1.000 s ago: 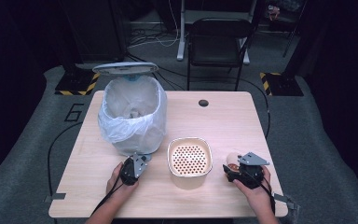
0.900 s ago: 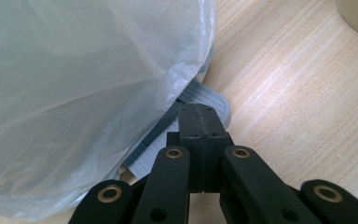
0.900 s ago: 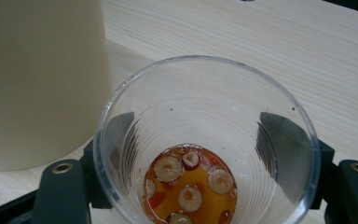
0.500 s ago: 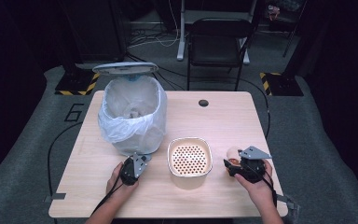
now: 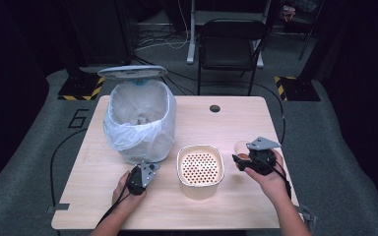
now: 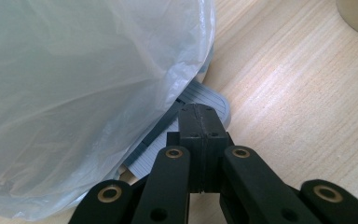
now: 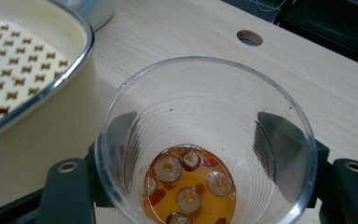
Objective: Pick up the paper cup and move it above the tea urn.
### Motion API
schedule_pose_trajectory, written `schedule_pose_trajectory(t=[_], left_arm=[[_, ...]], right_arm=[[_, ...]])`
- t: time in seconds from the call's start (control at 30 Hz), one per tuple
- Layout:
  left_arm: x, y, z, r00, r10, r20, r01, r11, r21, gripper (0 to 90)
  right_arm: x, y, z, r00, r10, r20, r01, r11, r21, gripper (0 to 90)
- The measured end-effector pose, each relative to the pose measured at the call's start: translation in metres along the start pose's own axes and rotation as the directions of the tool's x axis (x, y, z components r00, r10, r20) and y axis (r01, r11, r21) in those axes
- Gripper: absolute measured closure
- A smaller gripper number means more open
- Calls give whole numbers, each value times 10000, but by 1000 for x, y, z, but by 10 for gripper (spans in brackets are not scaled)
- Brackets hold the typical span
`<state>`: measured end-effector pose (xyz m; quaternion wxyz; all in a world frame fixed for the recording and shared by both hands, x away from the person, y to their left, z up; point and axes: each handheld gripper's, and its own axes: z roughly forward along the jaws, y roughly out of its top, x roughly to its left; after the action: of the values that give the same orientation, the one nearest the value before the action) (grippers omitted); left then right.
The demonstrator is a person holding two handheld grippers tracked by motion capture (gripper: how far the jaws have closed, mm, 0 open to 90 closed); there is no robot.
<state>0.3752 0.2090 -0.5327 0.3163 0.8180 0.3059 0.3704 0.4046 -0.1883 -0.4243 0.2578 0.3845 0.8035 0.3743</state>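
Observation:
A clear plastic cup (image 7: 205, 84) holds a little amber liquid with round fruit slices (image 7: 189, 186) at its bottom. My right gripper (image 7: 200, 133) is shut on the cup, one pad on each side of its wall. In the high view the cup (image 5: 241, 149) is lifted off the table just right of a cream container with a perforated insert (image 5: 200, 147). My left gripper (image 5: 150, 167) rests on the table at the foot of the bag-lined bin (image 5: 140, 123). Its jaws are shut and empty, their tips (image 6: 200, 112) over the bin's grey ribbed pedal (image 6: 214, 99).
The bin's lid (image 5: 132, 72) stands open at the back. The wooden table (image 5: 226, 123) has a round cable hole (image 5: 214, 108) near its far edge. A black chair (image 5: 231, 44) stands behind the table. The cream container's rim (image 7: 81, 51) is close on the cup's left.
My right hand has risen with the cup and drifted a little toward the cream container. The left hand has stayed still.

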Motion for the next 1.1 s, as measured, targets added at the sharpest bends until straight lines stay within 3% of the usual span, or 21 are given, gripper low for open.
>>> schedule_pose_trajectory(t=[0.4, 0.53, 0.97, 1.07, 1.1], left_arm=[[0, 0, 0, 10000, -36, 22, 36, 10000, 3, 900], [0, 0, 0, 10000, 4, -8, -4, 10000, -1, 900], [0, 0, 0, 10000, -24, -2, 24, 10000, -11, 900], [0, 0, 0, 10000, -38, 7, 38, 10000, -9, 900], [0, 0, 0, 10000, -45, 23, 45, 10000, -3, 900]], right_arm=[[-6, 35, 14, 9987, -310, -396, 307, 9995, -80, 327], [-6, 46, 16, 9962, -781, -396, 777, 9969, -125, 331], [-2, 82, 24, 9827, -1689, -766, 1623, 9831, -848, 344], [1, 87, 26, 9777, -1930, -824, 1848, 9779, -972, 345], [1, 89, 26, 9711, -2226, -866, 2134, 9714, -1040, 344]])
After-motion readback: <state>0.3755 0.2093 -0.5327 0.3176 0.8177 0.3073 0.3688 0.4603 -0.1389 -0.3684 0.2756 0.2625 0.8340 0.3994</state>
